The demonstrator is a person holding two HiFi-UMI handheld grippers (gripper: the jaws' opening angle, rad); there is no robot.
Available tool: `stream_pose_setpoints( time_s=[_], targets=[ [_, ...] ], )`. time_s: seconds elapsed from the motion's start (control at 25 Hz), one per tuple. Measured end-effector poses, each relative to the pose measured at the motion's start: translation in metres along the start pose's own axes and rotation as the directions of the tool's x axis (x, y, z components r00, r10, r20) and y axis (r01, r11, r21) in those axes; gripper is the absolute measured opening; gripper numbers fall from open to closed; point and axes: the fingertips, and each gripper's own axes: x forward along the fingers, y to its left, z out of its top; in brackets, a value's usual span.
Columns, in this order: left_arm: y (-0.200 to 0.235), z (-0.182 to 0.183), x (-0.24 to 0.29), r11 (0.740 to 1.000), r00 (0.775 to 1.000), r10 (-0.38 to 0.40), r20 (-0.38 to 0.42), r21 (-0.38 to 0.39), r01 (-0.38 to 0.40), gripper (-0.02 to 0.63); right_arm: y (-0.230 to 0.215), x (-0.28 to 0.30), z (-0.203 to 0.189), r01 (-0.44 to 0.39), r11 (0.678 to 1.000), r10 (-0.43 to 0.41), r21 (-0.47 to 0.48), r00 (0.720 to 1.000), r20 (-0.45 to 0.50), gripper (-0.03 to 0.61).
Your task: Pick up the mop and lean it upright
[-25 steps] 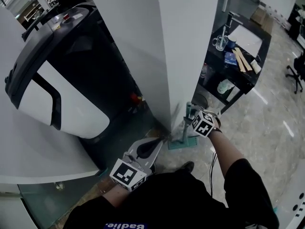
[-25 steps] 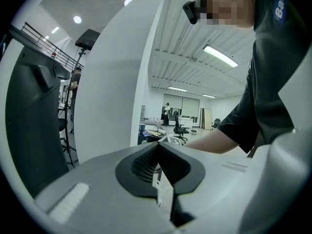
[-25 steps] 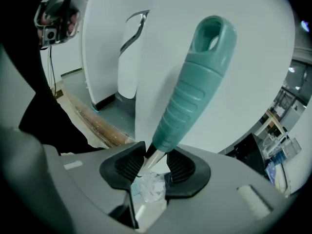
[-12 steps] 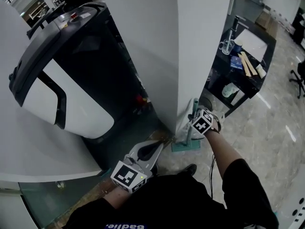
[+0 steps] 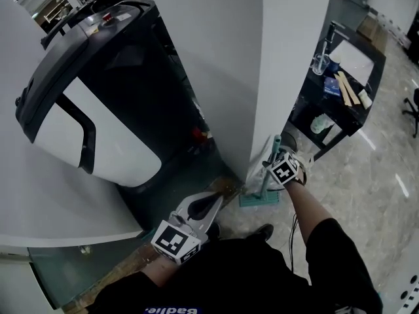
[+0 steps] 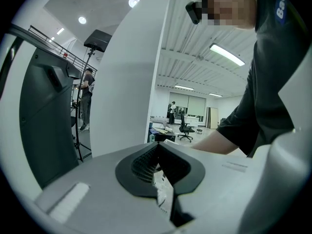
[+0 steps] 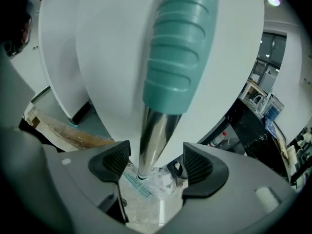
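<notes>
In the head view, the right claw (image 5: 270, 173) pointed steeply down beside the corner of a white pillar (image 5: 288, 57), with the mop (image 5: 265, 183) standing upright directly in front of it, its teal grip rising above the claw and its flat teal head on the floor (image 5: 353, 182) just below. The left claw (image 5: 204, 207) hung low and well apart from the mop, aimed towards the foot of a large black-and-white machine (image 5: 98, 103). A dark table (image 5: 313, 120) carrying small items stood beyond the right claw, past the pillar. In the left gripper view, the left claw (image 6: 157, 149) had its dark ribbed pads (image 6: 141, 162) pressed together at the tips with nothing between them; the pillar (image 6: 126, 82) rose ahead of it and the person's bare forearm (image 6: 219, 141) crossed to its right. In the right gripper view, the right claw (image 7: 156, 163) had just been opening its jaws, and they stood wide. The mop's shiny metal shaft (image 7: 153, 135) ran up between them, clear of both pads (image 7: 115, 161), nearer the left-hand one. The ridged teal grip (image 7: 180, 48) loomed above the claw against the pillar (image 7: 97, 57), and the lower end of the shaft met the teal-striped mop head (image 7: 134, 184) straight below the claw.
</notes>
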Motion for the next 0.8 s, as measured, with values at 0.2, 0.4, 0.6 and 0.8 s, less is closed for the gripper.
stream_pose_setpoints(
  time_s=[0.2,0.4,0.6,0.8],
  targets=[
    [0.004,0.001,-0.002,1.000,1.000,-0.007,0.012,0.000,0.007,0.020,0.000,-0.006,-0.016,0.020,0.999,-0.020,0.033,1.000,-0.010,0.362],
    [0.008,0.011,-0.006,0.999,0.998,-0.042,0.047,-0.001,0.042,0.020,0.007,-0.035,-0.045,0.070,0.992,-0.068,0.104,0.998,-0.017,0.360],
    [0.010,0.022,-0.010,0.993,0.989,-0.119,0.087,0.016,0.118,0.020,0.026,-0.073,-0.043,0.126,0.976,-0.131,0.177,0.991,0.018,0.353],
    [0.011,0.027,-0.016,0.979,0.973,-0.202,0.112,0.027,0.200,0.020,0.062,-0.104,-0.031,0.147,0.949,-0.175,0.280,0.981,0.078,0.341]
  ],
)
